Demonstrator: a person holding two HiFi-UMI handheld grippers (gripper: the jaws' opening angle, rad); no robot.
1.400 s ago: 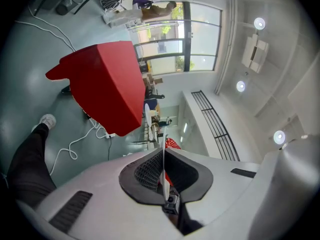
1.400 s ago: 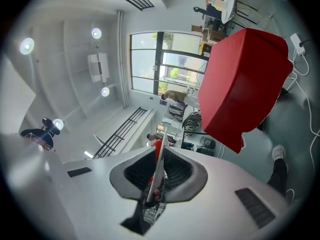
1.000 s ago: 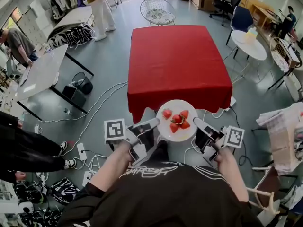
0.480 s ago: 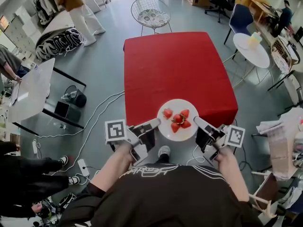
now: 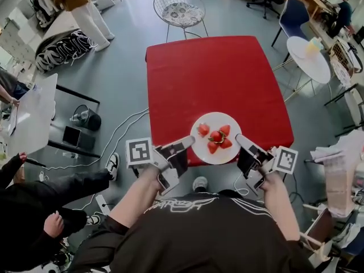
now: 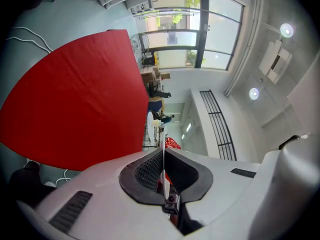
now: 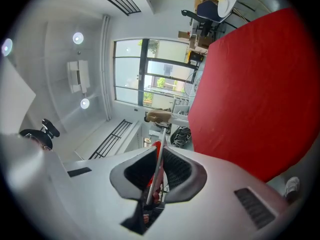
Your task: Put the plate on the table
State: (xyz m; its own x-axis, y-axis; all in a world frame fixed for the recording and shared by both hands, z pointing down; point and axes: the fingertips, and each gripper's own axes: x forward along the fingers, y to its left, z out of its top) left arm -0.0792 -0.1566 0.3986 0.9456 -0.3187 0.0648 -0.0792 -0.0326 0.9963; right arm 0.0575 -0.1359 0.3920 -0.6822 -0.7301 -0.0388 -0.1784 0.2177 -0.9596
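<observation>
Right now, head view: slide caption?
A plate of strawberries, clamped by left gripper and right gripper, above the near edge of the red table.

Strawberries (image 5: 216,136) on plate (image 5: 218,156), over table (image 5: 210,73) edge

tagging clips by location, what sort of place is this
Probably an open-plan office or lab workspace: an office chair beside a round white table, power cables trailing over the grey floor, and a red-clothed table in the open middle.
</observation>
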